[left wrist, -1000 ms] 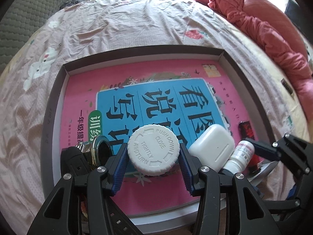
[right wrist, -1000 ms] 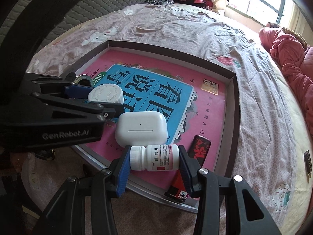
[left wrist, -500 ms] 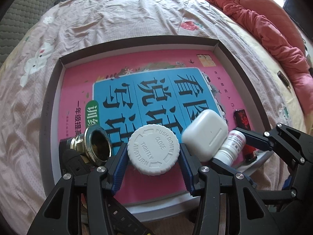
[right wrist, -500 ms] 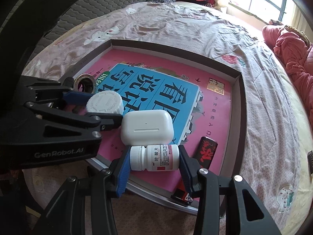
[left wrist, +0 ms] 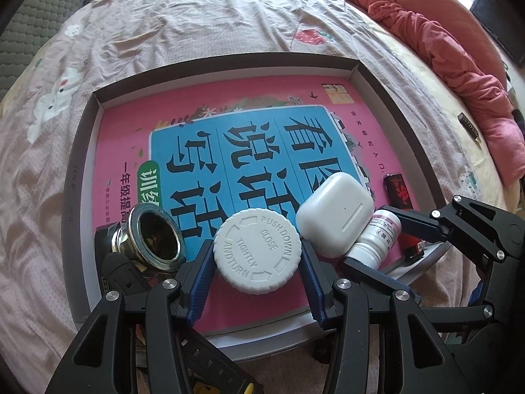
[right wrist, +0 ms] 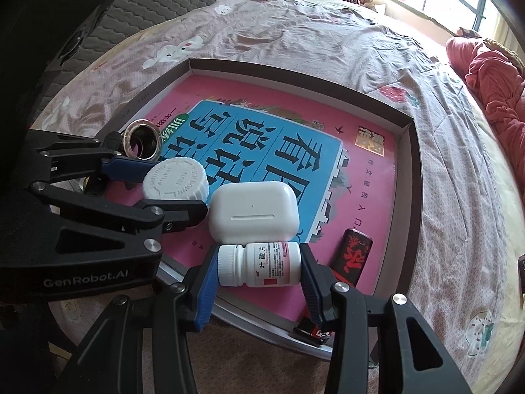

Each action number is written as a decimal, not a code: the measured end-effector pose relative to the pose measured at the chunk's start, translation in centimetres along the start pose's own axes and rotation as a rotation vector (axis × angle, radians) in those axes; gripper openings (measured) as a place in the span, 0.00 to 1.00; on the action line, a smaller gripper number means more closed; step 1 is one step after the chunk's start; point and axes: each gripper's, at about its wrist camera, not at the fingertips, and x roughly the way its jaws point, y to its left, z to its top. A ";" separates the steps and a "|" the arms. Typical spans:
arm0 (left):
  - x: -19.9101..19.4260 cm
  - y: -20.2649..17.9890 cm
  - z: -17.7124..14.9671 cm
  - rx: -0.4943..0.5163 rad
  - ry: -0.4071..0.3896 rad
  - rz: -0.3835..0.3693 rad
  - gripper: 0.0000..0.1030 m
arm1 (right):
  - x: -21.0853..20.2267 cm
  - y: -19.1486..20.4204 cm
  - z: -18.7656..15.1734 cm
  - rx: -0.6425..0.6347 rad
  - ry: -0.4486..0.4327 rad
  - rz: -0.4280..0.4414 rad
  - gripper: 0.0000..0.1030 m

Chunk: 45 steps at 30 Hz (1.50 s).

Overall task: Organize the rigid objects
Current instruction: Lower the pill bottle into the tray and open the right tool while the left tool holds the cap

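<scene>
My left gripper (left wrist: 257, 264) is shut on a white child-proof bottle cap (left wrist: 257, 250), held over the near edge of a shallow grey box (left wrist: 229, 62) lined with a pink and blue book cover. My right gripper (right wrist: 259, 271) is shut on a small white pill bottle (right wrist: 261, 264) lying on its side, which also shows in the left wrist view (left wrist: 377, 238). A white earbud case (left wrist: 334, 213) lies between the two held things; it touches the pill bottle in the right wrist view (right wrist: 254, 211). The left gripper (right wrist: 154, 190) shows there too.
A metal ring fitting (left wrist: 152, 239) stands in the box at the near left. A black and red lighter (right wrist: 356, 254) lies at the near right. The box sits on a pink patterned bedsheet (left wrist: 197, 16). A red quilt (left wrist: 443, 49) lies at the far right.
Both grippers have moved a little forward over the box with their objects held. The metal ring fitting has come more into the left view.
</scene>
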 end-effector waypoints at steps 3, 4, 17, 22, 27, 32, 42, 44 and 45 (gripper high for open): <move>-0.1 0.1 -0.1 -0.007 0.001 -0.003 0.50 | 0.0 0.1 0.1 -0.003 0.004 -0.003 0.45; -0.1 0.2 -0.1 -0.010 0.000 -0.006 0.50 | 0.1 0.1 0.1 -0.005 0.004 -0.003 0.45; -0.3 0.8 -0.3 -0.036 -0.006 -0.024 0.50 | 0.1 -0.1 0.0 0.020 0.003 -0.016 0.45; -0.1 0.2 -0.2 -0.004 0.008 0.007 0.50 | -0.3 -0.1 -0.1 0.007 -0.012 -0.048 0.55; 0.1 -0.1 0.0 0.013 0.025 0.023 0.50 | -1.0 -0.5 -0.5 0.011 -0.028 -0.066 0.60; 0.3 -0.8 0.2 0.051 0.044 0.056 0.50 | -2.1 -0.9 -1.3 0.027 -0.053 -0.092 0.61; 0.6 -1.9 0.2 0.084 0.057 0.057 0.50 | -4.4 -2.3 -3.0 0.132 -0.107 -0.084 0.61; 0.7 -1.9 0.2 0.088 0.056 0.059 0.50 | -4.7 -2.5 -3.2 0.149 -0.114 -0.083 0.61; 0.7 -2.0 0.2 0.093 0.056 0.062 0.50 | -4.9 -2.6 -3.3 0.155 -0.121 -0.085 0.61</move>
